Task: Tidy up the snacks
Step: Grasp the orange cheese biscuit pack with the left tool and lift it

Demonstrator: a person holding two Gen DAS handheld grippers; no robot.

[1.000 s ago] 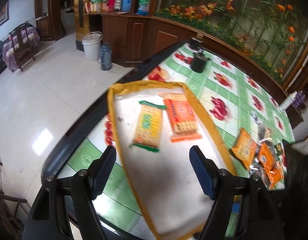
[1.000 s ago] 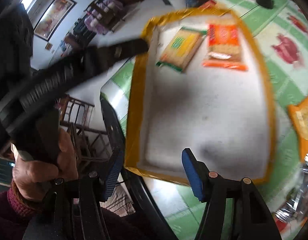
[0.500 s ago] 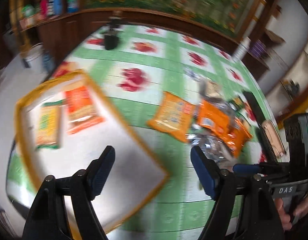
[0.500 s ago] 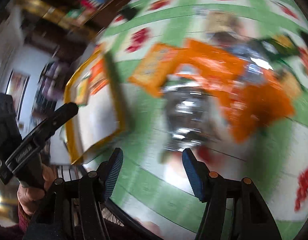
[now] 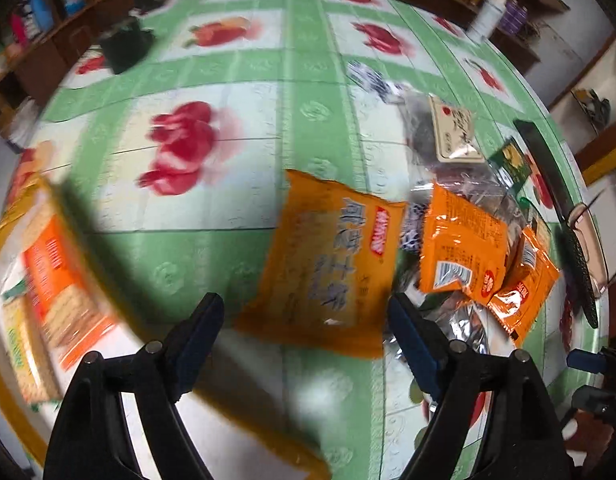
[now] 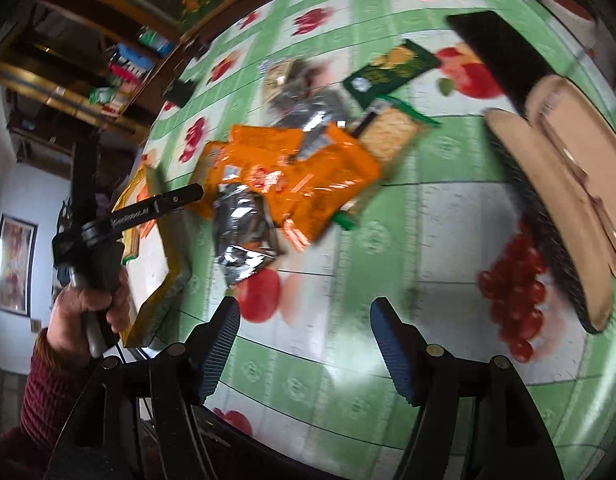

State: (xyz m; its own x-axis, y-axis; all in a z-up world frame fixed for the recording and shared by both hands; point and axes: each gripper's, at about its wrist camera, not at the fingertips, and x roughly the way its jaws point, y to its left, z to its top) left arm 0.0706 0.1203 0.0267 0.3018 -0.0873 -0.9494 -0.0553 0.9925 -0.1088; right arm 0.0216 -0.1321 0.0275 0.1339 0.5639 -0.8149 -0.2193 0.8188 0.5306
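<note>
My two claws over the snack table
My left claw [image 5: 305, 336] is opening over a big orange crinkly packet [image 5: 328, 264], empty; only my right claw [image 6: 303, 344], opening and empty, sees my hand [image 6: 89, 308].

The yellow-rimmed white tray [image 5: 11, 216] at nine o'clock in the left wrist view is smeared by motion and cut by the frame's edge; the lettering on the orange cracker packet [image 5: 63, 280] inside it cannot be read. In the right wrist view, the crinkled silver foil bag [image 6: 243, 232] is partly buried under the heap of orange snack packets [image 6: 303, 172]. At three o'clock, the tan oval case [image 6: 556, 200] runs off the frame, blurred.
</note>
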